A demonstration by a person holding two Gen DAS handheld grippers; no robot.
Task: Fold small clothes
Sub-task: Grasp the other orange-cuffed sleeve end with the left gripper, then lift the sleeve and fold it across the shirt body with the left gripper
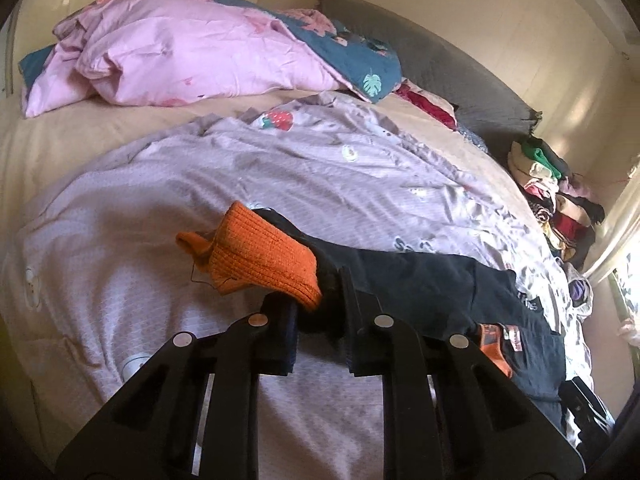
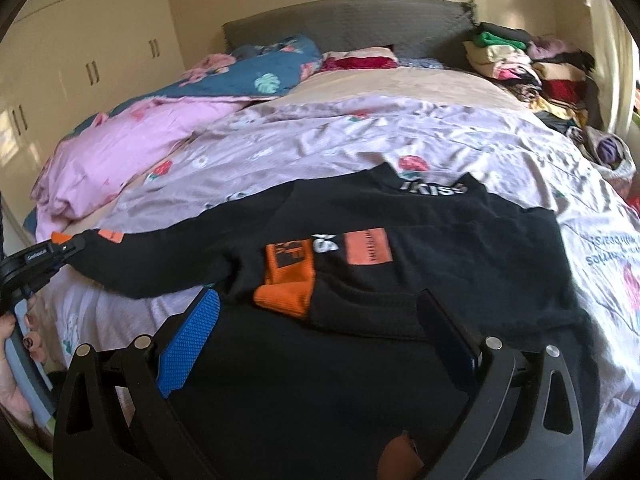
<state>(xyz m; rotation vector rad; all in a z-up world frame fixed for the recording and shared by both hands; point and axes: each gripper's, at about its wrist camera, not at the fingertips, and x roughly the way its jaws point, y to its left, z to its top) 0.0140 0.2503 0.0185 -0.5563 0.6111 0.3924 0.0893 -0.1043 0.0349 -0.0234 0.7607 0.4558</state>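
A black sweater (image 2: pixel 432 240) with orange patches and white lettering lies spread on the lilac strawberry-print sheet (image 2: pixel 320 140). Its left sleeve stretches out to my left gripper (image 1: pixel 318 308), which is shut on the sleeve end, with the ribbed orange cuff (image 1: pixel 256 256) sticking out beyond the fingers. The right wrist view shows that gripper (image 2: pixel 68 246) at the far left, lifting the sleeve slightly off the bed. My right gripper (image 2: pixel 320 328) hovers open over the sweater's near part, its jaws wide, near the other orange cuff (image 2: pixel 286 294), which is folded onto the body.
A crumpled pink and teal duvet (image 1: pixel 192 52) fills the far left of the bed. A pile of mixed clothes (image 2: pixel 532 68) sits by the grey headboard (image 2: pixel 344 20) on the right. Cream wardrobe doors (image 2: pixel 92 52) line the left wall. A hand (image 2: pixel 12 332) shows at the left edge.
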